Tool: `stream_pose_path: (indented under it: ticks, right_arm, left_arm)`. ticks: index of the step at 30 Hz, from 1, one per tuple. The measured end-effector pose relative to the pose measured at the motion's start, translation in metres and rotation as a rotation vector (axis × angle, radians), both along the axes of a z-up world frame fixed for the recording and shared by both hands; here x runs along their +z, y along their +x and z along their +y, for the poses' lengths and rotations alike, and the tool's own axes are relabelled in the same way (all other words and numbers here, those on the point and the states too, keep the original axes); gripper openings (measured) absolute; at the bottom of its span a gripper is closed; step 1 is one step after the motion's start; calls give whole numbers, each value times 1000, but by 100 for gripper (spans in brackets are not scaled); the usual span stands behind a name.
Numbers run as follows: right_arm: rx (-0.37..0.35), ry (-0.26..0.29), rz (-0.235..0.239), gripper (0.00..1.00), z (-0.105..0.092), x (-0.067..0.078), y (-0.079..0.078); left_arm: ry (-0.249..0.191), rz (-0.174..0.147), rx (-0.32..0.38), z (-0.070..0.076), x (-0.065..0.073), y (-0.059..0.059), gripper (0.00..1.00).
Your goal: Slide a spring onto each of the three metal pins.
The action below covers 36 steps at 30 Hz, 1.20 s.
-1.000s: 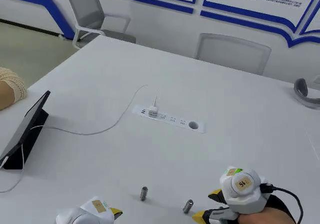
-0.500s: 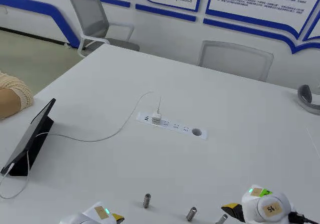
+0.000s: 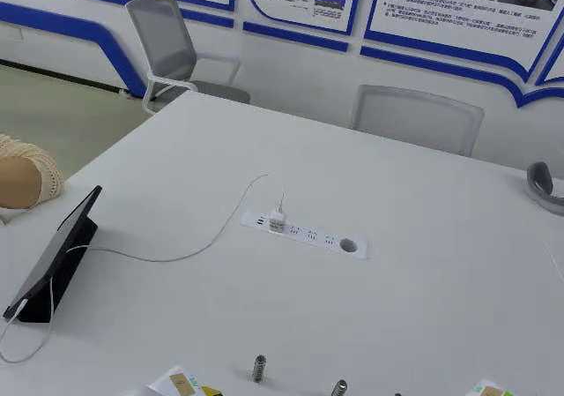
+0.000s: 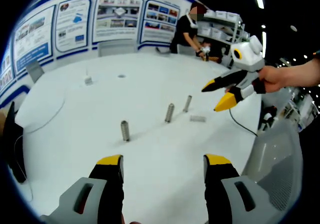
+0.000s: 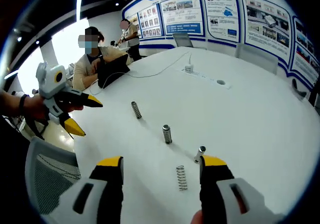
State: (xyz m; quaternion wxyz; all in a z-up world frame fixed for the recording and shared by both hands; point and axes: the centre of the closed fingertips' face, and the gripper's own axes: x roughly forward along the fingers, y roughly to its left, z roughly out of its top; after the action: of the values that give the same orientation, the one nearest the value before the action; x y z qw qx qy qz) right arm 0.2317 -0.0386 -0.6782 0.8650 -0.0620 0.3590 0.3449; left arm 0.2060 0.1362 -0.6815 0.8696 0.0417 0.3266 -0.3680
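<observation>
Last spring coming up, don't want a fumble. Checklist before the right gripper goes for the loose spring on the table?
1. Right gripper open, empty: ok.
2. Loose metal coil spring lying flat on the white table, just ahead between the jaws: ok.
3. Near slim metal pin bare, standing: ok.
4. That pin's clearance from one jaw tip: cannot tell, looks close.
5. Middle metal pin and far metal pin carry springs: ok.
6. Left gripper open, away from the spring: ok.
</observation>
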Motion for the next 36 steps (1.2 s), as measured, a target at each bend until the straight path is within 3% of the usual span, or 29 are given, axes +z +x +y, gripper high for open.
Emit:
stream_pose_path:
  ticks: [24,36]
  right_arm:
    - [-107,54,25,70,-26,-13,-29]
    - [-144,53,44,71,-47,-24,-40]
  left_arm:
    - [7,-9,15,-3,4,4,67]
    - [6,-8,15,-15,3,8,67]
